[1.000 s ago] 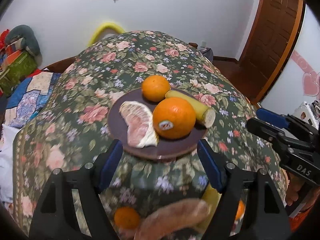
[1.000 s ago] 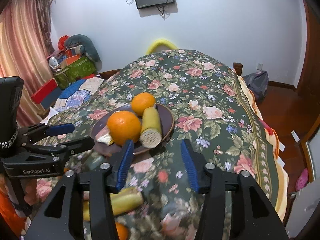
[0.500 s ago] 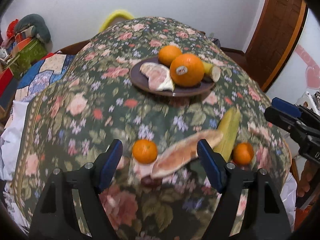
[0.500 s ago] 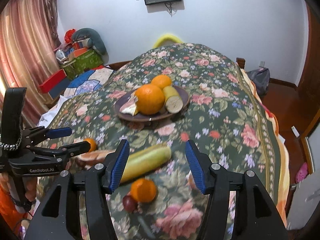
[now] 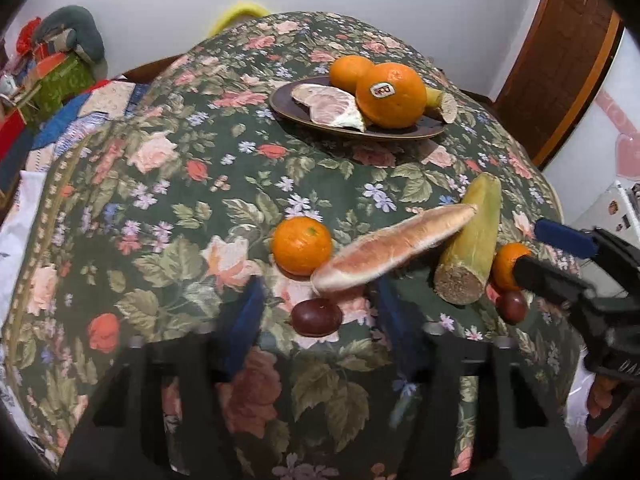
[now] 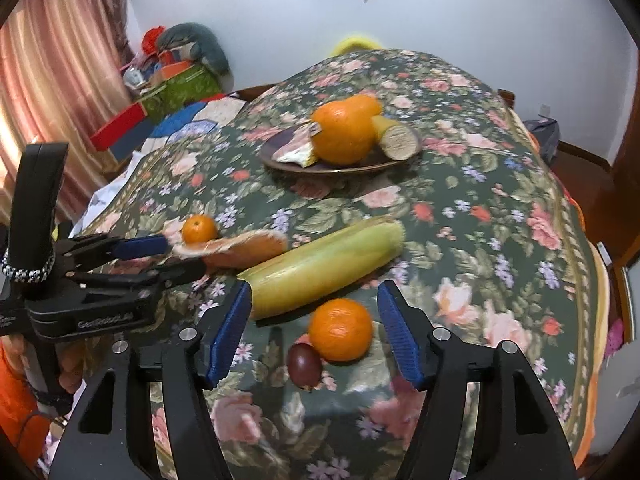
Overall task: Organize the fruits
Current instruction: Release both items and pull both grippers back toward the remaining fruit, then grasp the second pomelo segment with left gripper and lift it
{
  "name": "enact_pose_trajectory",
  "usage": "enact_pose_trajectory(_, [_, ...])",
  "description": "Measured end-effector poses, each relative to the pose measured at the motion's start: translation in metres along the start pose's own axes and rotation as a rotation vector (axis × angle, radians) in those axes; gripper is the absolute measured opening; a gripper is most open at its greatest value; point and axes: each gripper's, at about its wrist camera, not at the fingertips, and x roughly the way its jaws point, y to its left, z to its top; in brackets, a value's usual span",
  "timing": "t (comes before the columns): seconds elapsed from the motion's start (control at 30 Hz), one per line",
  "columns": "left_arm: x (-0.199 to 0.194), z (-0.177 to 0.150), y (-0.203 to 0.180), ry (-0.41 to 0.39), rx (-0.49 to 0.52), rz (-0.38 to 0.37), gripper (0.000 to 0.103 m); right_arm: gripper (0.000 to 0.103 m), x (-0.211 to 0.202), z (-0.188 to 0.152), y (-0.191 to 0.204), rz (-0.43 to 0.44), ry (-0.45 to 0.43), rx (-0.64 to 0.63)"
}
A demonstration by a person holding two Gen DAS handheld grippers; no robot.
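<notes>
so the left gripper point(image 5: 316, 312) is low over the floral tabletop point(image 5: 168, 200); its jaws have just been closing and they're blurry, but a gap still shows and nothing's pinched; a dark plum point(image 5: 317, 317) sits right between them, looks untouched as far as I can tell; just past the tips there's a small orange point(image 5: 302, 245) and a pomelo wedge point(image 5: 392, 246) resting against it; the corn cob point(image 5: 472, 248) is off to the right side of those jaws.

right gripper point(image 6: 314, 332) has jaws that have just been opening, standing wide with nothing gripped; between them sit another small orange point(image 6: 341, 329) and a second plum point(image 6: 304, 364), touching each other; the corn lies just beyond the tips; the plate point(image 6: 288, 160) with a big orange point(image 6: 344, 134), more pomelo and cut corn is well ahead of both.
</notes>
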Motion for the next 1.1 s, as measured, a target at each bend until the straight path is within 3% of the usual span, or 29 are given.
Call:
enact_pose_trajectory(0.03, [0.002, 0.000, -0.001, 0.004, 0.004, 0.003, 0.038, 0.063, 0.003, 0.001, 0.002, 0.000, 0.006, -0.008])
enact_pose_trajectory(0.13, [0.005, 0.000, -0.002, -0.004, 0.019, 0.012, 0.034, 0.064, 0.014, 0.002, 0.007, 0.006, 0.026, -0.035])
enact_pose_trajectory(0.4, [0.002, 0.009, -0.002, -0.016, 0.011, -0.034, 0.034, 0.068, 0.023, 0.005, 0.006, 0.020, 0.025, -0.062])
enact_pose_trajectory(0.67, [-0.004, 0.014, -0.016, -0.040, 0.048, -0.041, 0.034, 0.057, 0.020, 0.009, -0.020, 0.017, 0.023, 0.006])
enact_pose_trajectory(1.1, [-0.015, -0.002, -0.034, -0.008, 0.074, -0.128, 0.034, 0.056, 0.006, 0.009, -0.054, -0.035, 0.002, 0.078])
